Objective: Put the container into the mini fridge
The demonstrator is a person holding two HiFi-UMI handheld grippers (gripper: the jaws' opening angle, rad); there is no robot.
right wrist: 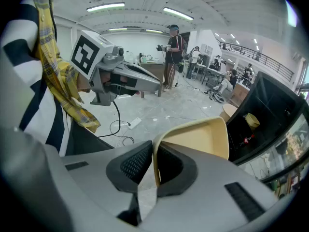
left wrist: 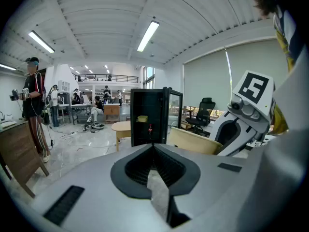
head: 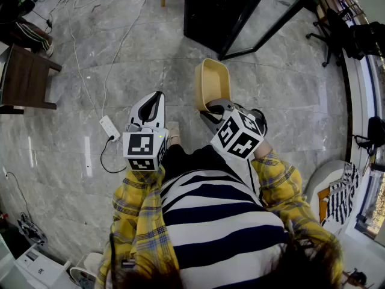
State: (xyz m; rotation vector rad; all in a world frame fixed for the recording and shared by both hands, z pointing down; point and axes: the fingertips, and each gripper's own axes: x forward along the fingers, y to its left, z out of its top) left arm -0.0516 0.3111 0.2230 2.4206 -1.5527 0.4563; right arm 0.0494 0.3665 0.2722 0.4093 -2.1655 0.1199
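Observation:
A beige plastic container (head: pixel 213 82) hangs above the floor, and my right gripper (head: pixel 212 109) is shut on its near rim. In the right gripper view the jaws pinch the container's wall (right wrist: pixel 193 138) at the right gripper (right wrist: pixel 154 154). The black mini fridge (head: pixel 221 9) stands just ahead with its glass door (head: pixel 278 17) swung open; a small yellow item sits on a shelf (right wrist: pixel 252 120). My left gripper (head: pixel 157 96) is shut with nothing in it, held beside the right one. In the left gripper view the left gripper (left wrist: pixel 153 147) faces the fridge (left wrist: pixel 149 117) and the container (left wrist: pixel 194 140).
A white power strip (head: pixel 110 127) with cables lies on the marble floor at my left. A dark wooden stool (head: pixel 25 77) stands further left. An office chair (head: pixel 338 34) is at the back right. A round wooden table (left wrist: pixel 121 126) and several people are beyond the fridge.

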